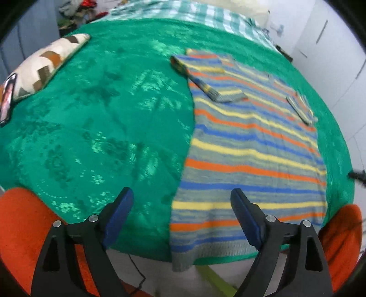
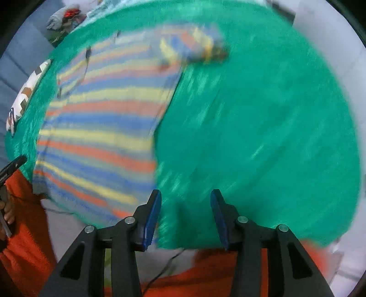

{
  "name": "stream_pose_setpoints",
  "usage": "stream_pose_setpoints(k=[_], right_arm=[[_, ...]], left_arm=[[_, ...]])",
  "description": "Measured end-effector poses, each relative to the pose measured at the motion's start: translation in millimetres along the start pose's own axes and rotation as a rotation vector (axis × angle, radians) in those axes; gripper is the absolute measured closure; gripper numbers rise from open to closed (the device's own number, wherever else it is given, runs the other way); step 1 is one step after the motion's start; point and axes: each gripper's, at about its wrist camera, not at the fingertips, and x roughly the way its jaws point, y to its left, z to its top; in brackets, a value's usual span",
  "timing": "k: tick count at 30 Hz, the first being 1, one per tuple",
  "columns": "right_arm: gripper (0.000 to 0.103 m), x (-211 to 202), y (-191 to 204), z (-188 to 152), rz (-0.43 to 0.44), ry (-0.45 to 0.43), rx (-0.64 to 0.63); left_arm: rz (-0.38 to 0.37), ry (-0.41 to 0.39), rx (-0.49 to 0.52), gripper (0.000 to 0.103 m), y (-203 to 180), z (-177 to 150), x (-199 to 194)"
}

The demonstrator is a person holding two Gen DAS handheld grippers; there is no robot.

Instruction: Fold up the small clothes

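Green patterned bedspread (image 1: pixel 103 128) fills both of your views, laid over a bed, with white cupboard doors (image 1: pixel 338 52) behind it on the right.

Your left gripper (image 1: pixel 181 203) hangs above the near edge of the bed with its blue-padded fingers (image 1: pixel 119 214) spread wide and nothing between them. One pad sits over bare bedspread; the other sits over the hem end of the striped shirt (image 1: pixel 251 148).

Your right gripper (image 2: pixel 185 205) is also apart, though the gap is narrower than on the left, and it holds nothing. It hovers over plain green cloth just to the right of the shirt (image 2: pixel 103 128). This view is smeared, so fine detail is lost.

That shirt lies flat on the right half of the bed, striped in grey, blue, orange and yellow. Its hem hangs slightly over the near edge. Both short sleeves are folded in onto the body: one (image 1: pixel 219 89) lies across the chest, the other (image 1: pixel 299 107) along the far right side.

Further out, a zigzag-patterned pillow (image 1: pixel 48 61) lies at the left edge of the bed with a phone (image 1: pixel 6 98) beside it. A checked sheet (image 1: pixel 205 16) shows past the bedspread, and a heap of clothes (image 1: pixel 75 11) sits in the far left corner. Your orange-clad legs (image 1: pixel 25 233) frame the bottom of both views.
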Motion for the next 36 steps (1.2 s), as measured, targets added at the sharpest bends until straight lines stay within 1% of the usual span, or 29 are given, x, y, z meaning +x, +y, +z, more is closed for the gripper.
stream_pose_setpoints(k=[1,3,5,6,9,10,13,15,16,17,18,19,20,21,22,23,24,26,28,32,36], right_arm=[[0.054,-11.5,-5.9,16.2,-0.035,-0.039,-0.027],[0.050,-21.3,-6.0,54.3,-0.081,-0.104,-0.096],[0.049,-17.4,6.2,85.5,-0.061,-0.135,-0.167],[0.050,-9.0,15.9,101.6,-0.036,-0.147,-0.206],[0.050,24.1,55.1,132.8,-0.012,-0.167,-0.318],[0.050,43.3,71.8,144.0,-0.012,-0.164,-0.363],[0.050,92.8,98.7,164.0,-0.014,-0.133,-0.405],[0.050,123.1,105.7,169.4,-0.052,-0.106,-0.421],[0.051,137.2,103.2,171.8,-0.060,-0.080,-0.414],[0.070,142.9,95.8,175.6,-0.040,-0.067,-0.381],[0.101,138.8,82.8,179.4,-0.025,-0.075,-0.336],[0.100,126.6,62.7,183.3,-0.013,-0.112,-0.262],[0.100,108.7,34.1,186.0,0.009,-0.165,-0.169],[0.100,95.6,8.8,186.8,0.010,-0.196,-0.095],[0.100,77.6,-34.6,185.6,0.003,-0.233,0.025],[0.100,69.0,-61.6,182.6,-0.005,-0.250,0.098],[0.100,61.0,-94.8,178.4,-0.019,-0.260,0.185],[0.100,55.3,-161.3,164.5,-0.029,-0.247,0.354],[0.100,59.6,-201.3,149.7,-0.032,-0.220,0.447],[0.100,78.0,-235.3,124.1,-0.010,-0.175,0.572],[0.100,90.3,-237.7,103.0,-0.049,-0.137,0.643]], left_arm=[[-0.002,-0.003,-0.022,0.015,4.1,0.8,0.2],[-0.004,-0.003,-0.053,0.015,10.5,2.4,2.0],[0.008,-0.003,-0.074,0.015,13.7,4.2,5.1],[0.014,-0.005,-0.076,0.015,14.0,4.8,5.1],[0.029,-0.008,-0.083,0.015,16.3,5.2,6.6],[0.032,-0.008,-0.089,0.015,17.9,5.0,6.7],[0.039,-0.004,-0.110,0.015,24.4,3.9,7.6],[0.039,0.007,-0.131,0.015,29.0,4.1,10.9],[0.036,0.016,-0.148,0.015,32.3,4.4,13.4],[0.035,0.022,-0.161,0.015,34.4,4.4,14.3],[0.031,0.026,-0.175,0.015,37.0,4.4,14.9],[0.030,0.025,-0.182,0.015,38.6,3.6,14.8],[0.029,0.025,-0.186,0.015,39.5,3.2,14.6],[0.029,0.027,-0.190,0.015,39.9,3.1,14.8],[0.027,0.030,-0.192,0.015,39.8,3.3,15.8],[0.027,0.035,-0.193,0.015,39.0,4.0,17.4],[0.026,0.042,-0.191,0.015,37.2,4.5,19.8],[0.028,0.051,-0.181,0.015,32.9,5.6,23.3],[0.037,0.059,-0.156,0.015,26.0,6.6,26.5],[0.063,0.058,-0.098,0.015,13.9,5.7,26.1],[0.073,0.068,-0.081,0.015,11.9,5.5,27.6]])
